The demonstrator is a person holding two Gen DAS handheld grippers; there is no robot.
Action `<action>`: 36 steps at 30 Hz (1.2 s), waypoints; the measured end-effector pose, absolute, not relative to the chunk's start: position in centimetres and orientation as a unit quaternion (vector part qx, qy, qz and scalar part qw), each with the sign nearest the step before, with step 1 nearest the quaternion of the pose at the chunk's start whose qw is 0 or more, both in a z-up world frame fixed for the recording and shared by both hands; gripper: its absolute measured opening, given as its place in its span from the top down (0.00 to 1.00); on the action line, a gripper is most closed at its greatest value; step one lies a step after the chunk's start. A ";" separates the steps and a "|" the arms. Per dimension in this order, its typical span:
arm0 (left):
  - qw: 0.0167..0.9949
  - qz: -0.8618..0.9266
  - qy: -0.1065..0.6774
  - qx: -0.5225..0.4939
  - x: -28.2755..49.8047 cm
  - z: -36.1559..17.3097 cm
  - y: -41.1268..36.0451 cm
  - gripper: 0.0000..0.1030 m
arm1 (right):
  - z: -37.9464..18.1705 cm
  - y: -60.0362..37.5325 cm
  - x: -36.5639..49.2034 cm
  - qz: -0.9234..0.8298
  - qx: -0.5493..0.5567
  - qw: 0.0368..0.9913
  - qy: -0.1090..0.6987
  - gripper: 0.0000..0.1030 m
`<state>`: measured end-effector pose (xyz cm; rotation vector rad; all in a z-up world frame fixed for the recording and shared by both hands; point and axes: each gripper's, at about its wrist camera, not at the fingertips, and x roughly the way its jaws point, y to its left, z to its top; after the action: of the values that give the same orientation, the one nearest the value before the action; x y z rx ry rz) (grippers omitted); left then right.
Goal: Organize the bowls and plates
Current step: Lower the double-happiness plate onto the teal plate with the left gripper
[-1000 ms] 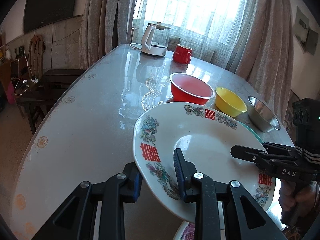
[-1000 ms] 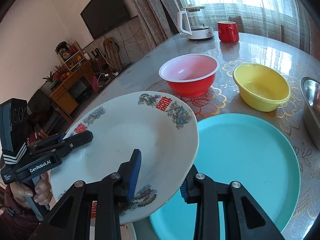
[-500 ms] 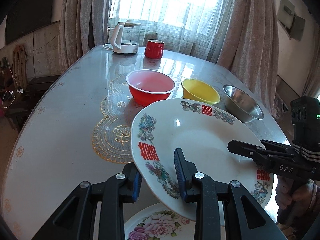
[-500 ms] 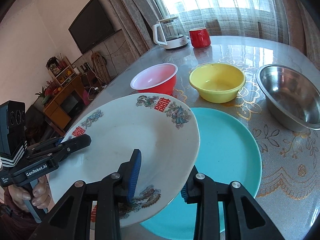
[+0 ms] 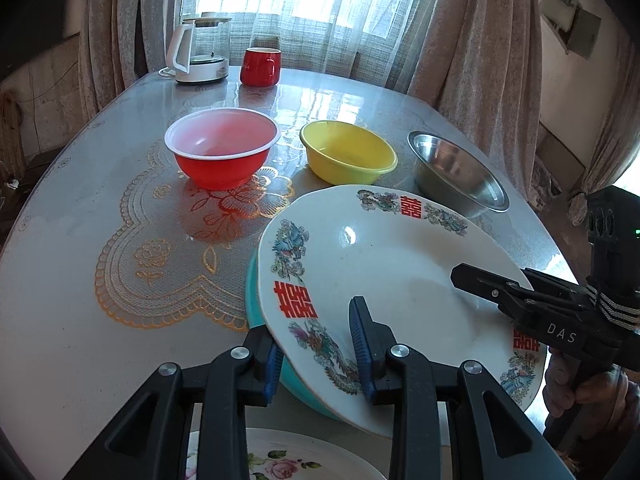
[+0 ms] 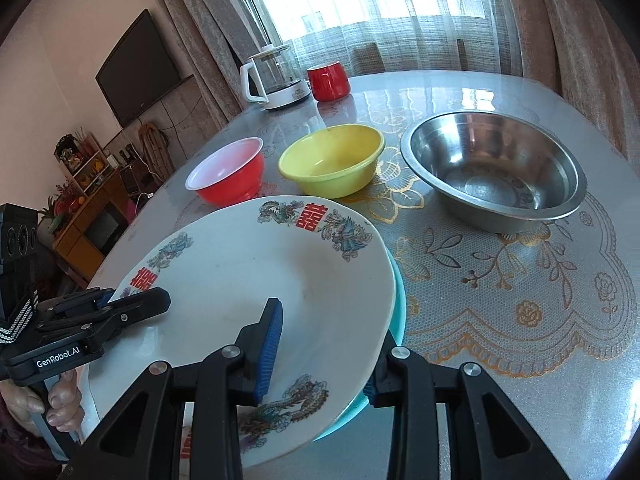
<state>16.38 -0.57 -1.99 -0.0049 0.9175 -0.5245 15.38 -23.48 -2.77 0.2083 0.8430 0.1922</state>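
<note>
Above the teal plate [image 6: 398, 300], near the table's [image 5: 80, 240] front edge, the white patterned plate [image 5: 392, 280] hangs tilted, its rim clamped on opposite sides by the left gripper [image 5: 316, 354] and right gripper [image 6: 324, 354]. Judged risk: uneven release could let the glazed rim slip and strike the teal plate or nearby yellow bowl [image 6: 332, 166].

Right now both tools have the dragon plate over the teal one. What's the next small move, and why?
Probably ease it straight down and level. The dragon plate sits tilted, gripped at opposite rims by the left tool and right tool, and already covers nearly all of the teal plate. Only a thin teal edge shows, so it looks centred; whether they touch is unclear.
</note>
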 end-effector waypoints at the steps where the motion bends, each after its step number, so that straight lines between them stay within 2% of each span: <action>1: 0.863 -0.250 0.440 0.001 16.5 -2.2 -0.7 0.69 | -2.9 -23.5 15.4 0.089 0.097 0.903 0.409 0.66; 22: 0.855 -0.230 0.465 0.031 17.2 -4.0 -1.4 0.66 | -4.4 -23.5 14.8 0.071 0.065 0.900 0.424 0.66; 36: 0.857 -0.217 0.466 0.031 17.1 -4.2 -1.6 0.65 | -3.9 -25.3 12.7 0.088 0.127 0.895 0.418 0.67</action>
<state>17.13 -1.60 -4.22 0.0658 0.9801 -0.4551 12.75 -25.26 -3.86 0.2637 0.8660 0.1824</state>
